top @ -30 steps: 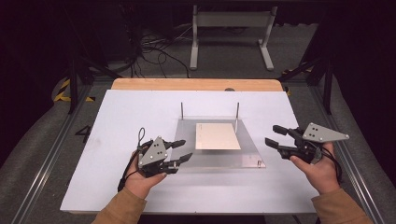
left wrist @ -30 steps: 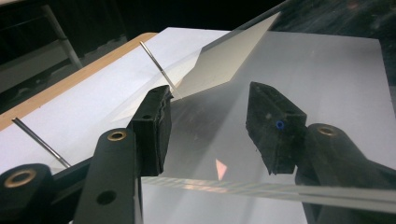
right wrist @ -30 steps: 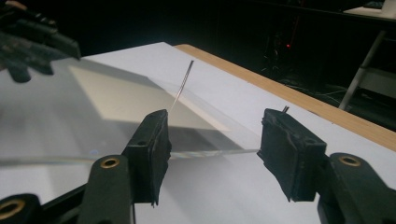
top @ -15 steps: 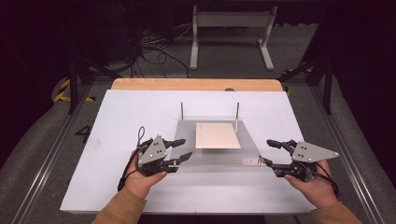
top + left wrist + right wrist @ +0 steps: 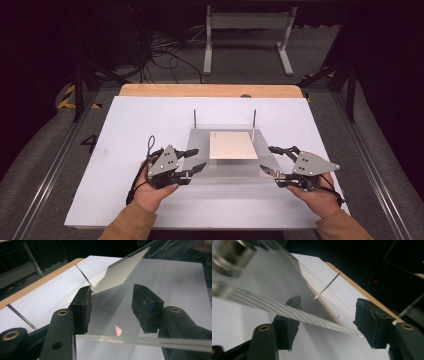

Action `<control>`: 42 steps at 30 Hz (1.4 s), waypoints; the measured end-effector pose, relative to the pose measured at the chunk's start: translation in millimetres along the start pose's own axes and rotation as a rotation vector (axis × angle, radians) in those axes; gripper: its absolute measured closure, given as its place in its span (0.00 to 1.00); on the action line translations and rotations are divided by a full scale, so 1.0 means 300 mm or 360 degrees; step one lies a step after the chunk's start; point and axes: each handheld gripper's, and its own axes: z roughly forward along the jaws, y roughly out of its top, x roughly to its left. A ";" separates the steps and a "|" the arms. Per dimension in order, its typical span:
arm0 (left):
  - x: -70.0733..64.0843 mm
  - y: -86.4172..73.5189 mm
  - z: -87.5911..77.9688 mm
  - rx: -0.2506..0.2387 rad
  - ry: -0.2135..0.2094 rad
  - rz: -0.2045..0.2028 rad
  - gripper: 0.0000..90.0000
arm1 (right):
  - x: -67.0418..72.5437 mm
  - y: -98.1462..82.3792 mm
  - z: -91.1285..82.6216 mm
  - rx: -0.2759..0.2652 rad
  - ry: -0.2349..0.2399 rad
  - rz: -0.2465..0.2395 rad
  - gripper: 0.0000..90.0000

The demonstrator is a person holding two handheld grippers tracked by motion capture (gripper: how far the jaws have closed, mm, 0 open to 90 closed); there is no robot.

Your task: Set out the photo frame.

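A clear plastic plate lies on the white board, with a tan sheet at its far middle. Two thin metal pins stand at its far corners. My left gripper sits at the plate's near left corner, open. In the left gripper view its jaws stand apart over the plate, whose near edge crosses in front of them. My right gripper is at the near right corner. Its jaws have just been closing a little, with the plate's corner between them and untouched.
The white board rests on a wooden tabletop whose strip shows along the back. Metal rails run along both sides of the table. Behind it stand a white frame and loose cables on the floor.
My right hand has moved left and down, bringing its gripper from beside the plate to its near right corner. The left hand and the plate have stayed still.
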 end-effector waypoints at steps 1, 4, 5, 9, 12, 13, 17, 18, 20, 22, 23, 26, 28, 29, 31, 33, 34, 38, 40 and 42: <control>0.000 0.000 0.000 0.0000 0.0000 0.0000 0.55 | 0.003 -0.001 0.008 -0.0011 0.0000 -0.0007 0.48; 0.000 -0.001 0.000 -0.0002 0.0002 0.0002 0.55 | 0.006 -0.001 0.025 -0.0029 0.0007 -0.0013 0.60; -0.001 -0.001 0.000 -0.0004 0.0002 0.0001 0.55 | 0.003 -0.001 0.027 -0.0035 -0.0007 -0.0016 0.65; -0.001 -0.001 0.001 -0.0011 0.0004 -0.0002 0.55 | 0.001 -0.002 0.027 -0.0040 -0.0001 -0.0004 0.66; 0.000 0.000 0.001 -0.0012 0.0003 -0.0003 0.55 | 0.000 -0.001 0.027 -0.0040 0.0008 0.0000 0.67; -0.001 0.000 0.000 -0.0011 0.0002 -0.0010 0.55 | -0.002 -0.002 0.027 -0.0044 0.0013 -0.0001 0.68; 0.001 0.006 0.000 -0.0033 0.0019 -0.0001 0.56 | -0.005 0.003 0.025 -0.0043 0.0002 -0.0004 0.68; 0.001 0.010 0.000 -0.0043 0.0030 0.0005 0.56 | -0.008 0.005 0.024 -0.0048 -0.0001 -0.0010 0.68; 0.004 0.021 -0.002 -0.0061 0.0050 0.0019 0.57 | -0.012 0.012 0.024 -0.0059 -0.0018 -0.0011 0.68; 0.008 0.036 -0.006 -0.0073 0.0074 0.0034 0.57 | -0.018 0.026 0.023 -0.0068 -0.0037 -0.0035 0.69; 0.012 0.049 -0.009 -0.0086 0.0094 0.0049 0.57 | -0.021 0.034 0.022 -0.0077 -0.0047 -0.0045 0.70; 0.023 0.088 -0.018 -0.0127 0.0129 0.0077 0.58 | -0.031 0.067 0.019 -0.0100 -0.0080 -0.0079 0.70; 0.029 0.123 -0.028 -0.0142 0.0146 0.0099 0.59 | -0.042 0.095 0.015 -0.0137 -0.0103 -0.0105 0.71; 0.033 0.140 -0.034 -0.0156 0.0152 0.0108 0.59 | -0.047 0.108 0.011 -0.0155 -0.0117 -0.0119 0.71; 0.038 0.175 -0.044 -0.0187 0.0167 0.0121 0.60 | -0.058 0.135 0.003 -0.0191 -0.0134 -0.0133 0.71; 0.037 0.203 -0.053 -0.0202 0.0190 0.0122 0.60 | -0.065 0.160 -0.006 -0.0210 -0.0154 -0.0161 0.72; 0.037 0.223 -0.062 -0.0211 0.0201 0.0135 0.60 | -0.067 0.172 -0.010 -0.0224 -0.0170 -0.0165 0.71; 0.036 0.261 -0.086 -0.0239 0.0198 0.0136 0.62 | -0.075 0.206 -0.030 -0.0256 -0.0181 -0.0165 0.71; 0.033 0.277 -0.107 -0.0260 0.0192 0.0114 0.62 | -0.073 0.229 -0.045 -0.0284 -0.0160 -0.0144 0.72; 0.031 0.292 -0.136 -0.0302 0.0147 0.0057 0.62 | -0.060 0.257 -0.064 -0.0299 -0.0120 -0.0102 0.73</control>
